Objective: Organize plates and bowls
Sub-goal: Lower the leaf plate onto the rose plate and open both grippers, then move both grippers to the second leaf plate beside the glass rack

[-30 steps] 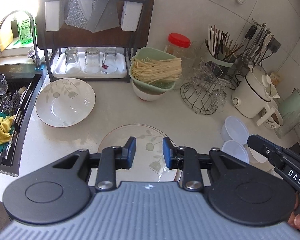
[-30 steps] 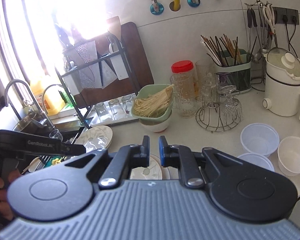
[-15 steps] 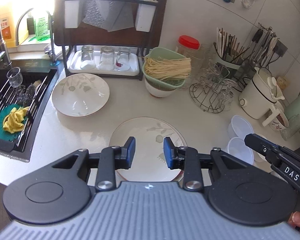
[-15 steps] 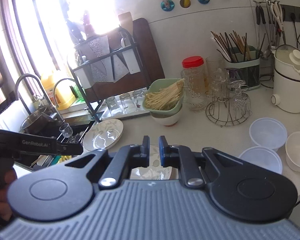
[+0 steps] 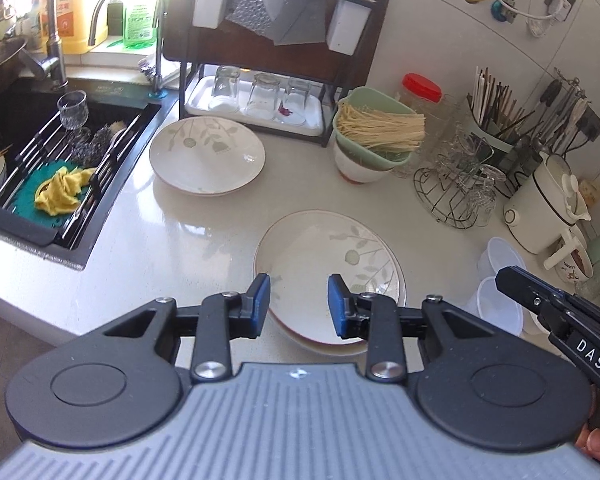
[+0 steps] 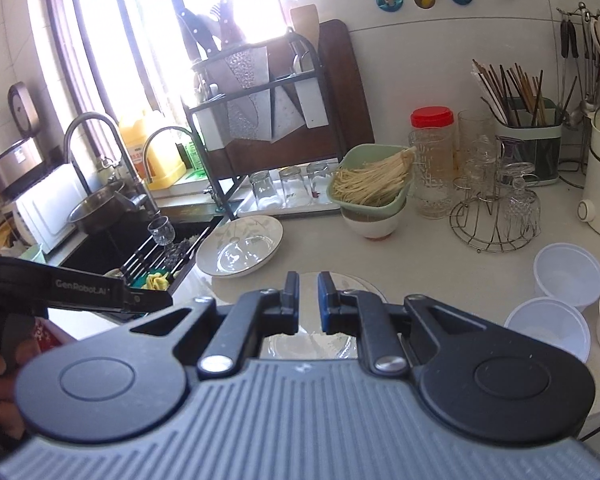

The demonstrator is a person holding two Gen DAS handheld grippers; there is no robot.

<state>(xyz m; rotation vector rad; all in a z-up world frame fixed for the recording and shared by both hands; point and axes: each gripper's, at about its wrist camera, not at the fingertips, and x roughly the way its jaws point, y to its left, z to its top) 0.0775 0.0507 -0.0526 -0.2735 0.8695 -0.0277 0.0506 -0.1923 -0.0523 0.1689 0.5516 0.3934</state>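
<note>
Jaws, ours: on the left gripper [image 5: 299, 300] they stand partly apart with nothing between the blue pads; on the right gripper [image 6: 308, 294] they are drawn almost together, a narrow slit left, nothing held.

Beneath both we log the near plate [image 5: 332, 248], leaf-patterned, flat on the pale counter [image 5: 180, 240]; the left pads hang over its near rim, whether touching we cannot tell.

Second item: the far plate [image 5: 207, 155], same pattern, lying near the sink [image 5: 28, 184] and just in front of the glass tray [image 5: 204, 108] with three upturned glasses.

Third: white bowl [image 5: 360, 168] carrying a green colander [image 5: 374, 136] of dry noodles, right of the far plate.

Fourth: clear plastic bowls [image 6: 568, 272], at the counter's right end, near a wire rack [image 6: 492, 220] of glasses.

Also noted: red-lidded jar [image 6: 432, 152], chopstick holder [image 6: 528, 128], yellow cloth [image 5: 62, 192] in the sink rack.
</note>
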